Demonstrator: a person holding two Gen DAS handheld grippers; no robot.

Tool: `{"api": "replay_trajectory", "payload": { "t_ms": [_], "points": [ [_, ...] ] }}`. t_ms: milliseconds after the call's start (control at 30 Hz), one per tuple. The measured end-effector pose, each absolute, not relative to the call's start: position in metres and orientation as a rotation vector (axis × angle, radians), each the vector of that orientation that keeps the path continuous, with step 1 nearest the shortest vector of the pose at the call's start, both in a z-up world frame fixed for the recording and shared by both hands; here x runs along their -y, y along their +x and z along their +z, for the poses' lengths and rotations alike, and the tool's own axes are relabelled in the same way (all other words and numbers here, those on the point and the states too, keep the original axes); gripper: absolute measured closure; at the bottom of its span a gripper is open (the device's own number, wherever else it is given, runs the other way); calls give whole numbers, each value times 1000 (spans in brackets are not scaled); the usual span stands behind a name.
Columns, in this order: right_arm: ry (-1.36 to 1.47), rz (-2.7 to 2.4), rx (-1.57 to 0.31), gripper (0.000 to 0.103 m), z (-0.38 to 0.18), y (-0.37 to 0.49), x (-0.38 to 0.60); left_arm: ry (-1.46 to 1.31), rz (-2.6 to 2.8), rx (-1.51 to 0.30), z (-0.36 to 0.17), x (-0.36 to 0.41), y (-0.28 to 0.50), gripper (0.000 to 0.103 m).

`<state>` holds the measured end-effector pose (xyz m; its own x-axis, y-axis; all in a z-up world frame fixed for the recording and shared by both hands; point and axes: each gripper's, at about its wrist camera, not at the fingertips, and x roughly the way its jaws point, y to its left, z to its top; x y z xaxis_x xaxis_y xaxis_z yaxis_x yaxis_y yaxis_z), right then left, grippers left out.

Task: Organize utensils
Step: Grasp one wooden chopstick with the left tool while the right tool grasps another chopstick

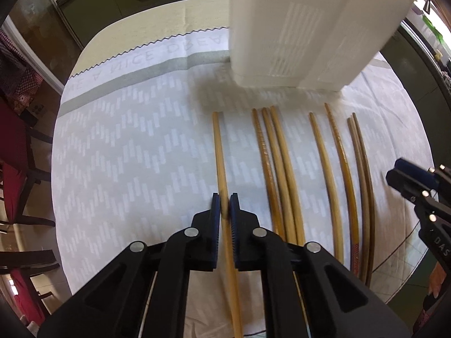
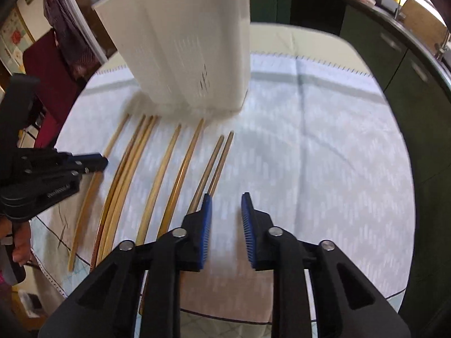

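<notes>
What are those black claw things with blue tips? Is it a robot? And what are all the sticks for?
No robot: a person holds two black pinching tools, one per hand, each with a camera looking along its claws. One picture comes from the left gripper, whose blue pads have squeezed shut on a pale wooden chopstick. The other comes from the right gripper; nothing sits between its claws. More wooden chopsticks lie side by side on a white patterned tablecloth, in front of a tall white plastic holder.

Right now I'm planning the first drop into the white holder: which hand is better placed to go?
Left. The left gripper is shut on the leftmost chopstick; the right gripper is open, holding nothing.
</notes>
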<state>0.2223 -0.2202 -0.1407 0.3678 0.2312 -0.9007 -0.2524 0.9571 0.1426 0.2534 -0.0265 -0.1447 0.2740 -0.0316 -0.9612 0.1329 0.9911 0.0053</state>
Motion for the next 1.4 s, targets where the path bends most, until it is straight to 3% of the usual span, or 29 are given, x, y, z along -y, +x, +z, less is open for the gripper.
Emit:
{"api": "replay_trajectory", "payload": {
  "t_ms": [133,800,933,1133,1400],
  "points": [
    [-36,298,-1207,86,-151,229,214,102,-116,-1284,-144,27,254,95],
    [-93,260,-1217,86,-159,235,182,96,-117,-1273,-145,23,252,95],
    [-83,263,-1203,95,-160,243,180,78,-109,-1261,-145,28,253,95],
    [38,314,-1107,97,-138,233,199,12,-143,-1225,-139,16,249,96],
    [132,407,-866,96,-64,196,226,-21,-175,-1084,-78,-1,229,97]
  ]
}}
